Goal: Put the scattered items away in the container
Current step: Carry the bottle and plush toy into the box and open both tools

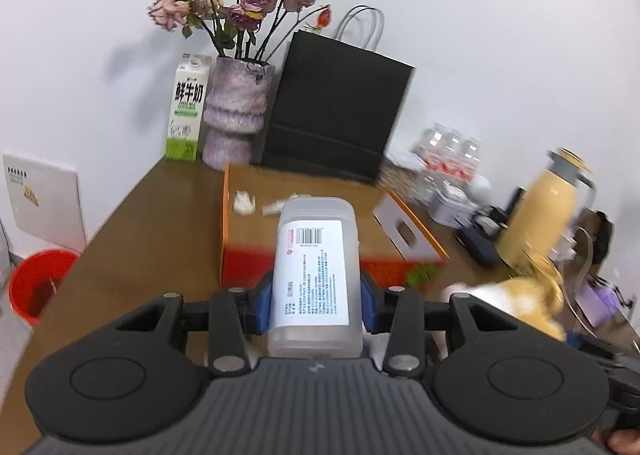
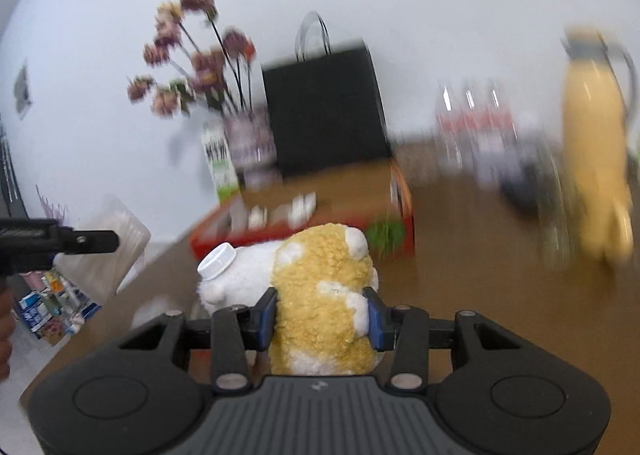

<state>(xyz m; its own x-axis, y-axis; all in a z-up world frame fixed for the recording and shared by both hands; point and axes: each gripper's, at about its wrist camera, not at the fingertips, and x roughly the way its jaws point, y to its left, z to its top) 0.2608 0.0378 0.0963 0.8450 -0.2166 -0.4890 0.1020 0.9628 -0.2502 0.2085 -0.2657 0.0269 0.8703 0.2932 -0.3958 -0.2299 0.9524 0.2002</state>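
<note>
My left gripper [image 1: 316, 305] is shut on a translucent plastic box with a white barcode label [image 1: 316, 275] and holds it above the table, just short of the open orange-and-red cardboard box [image 1: 223, 223]. Small white items [image 1: 244, 203] lie inside that box. My right gripper [image 2: 322, 315] is shut on a yellow-and-white plush toy [image 2: 320, 295], held above the table in front of the same red box [image 2: 404, 199]. The plush also shows blurred at the right of the left wrist view [image 1: 516, 295]. A white bottle cap [image 2: 216, 261] shows left of the plush.
At the back stand a milk carton [image 1: 186, 107], a vase of dried roses [image 1: 236, 115] and a black paper bag [image 1: 336, 107]. Water bottles [image 1: 448, 159], a yellow thermos [image 1: 548, 207] and dark clutter fill the right. A red bucket [image 1: 36, 283] sits below the table's left edge.
</note>
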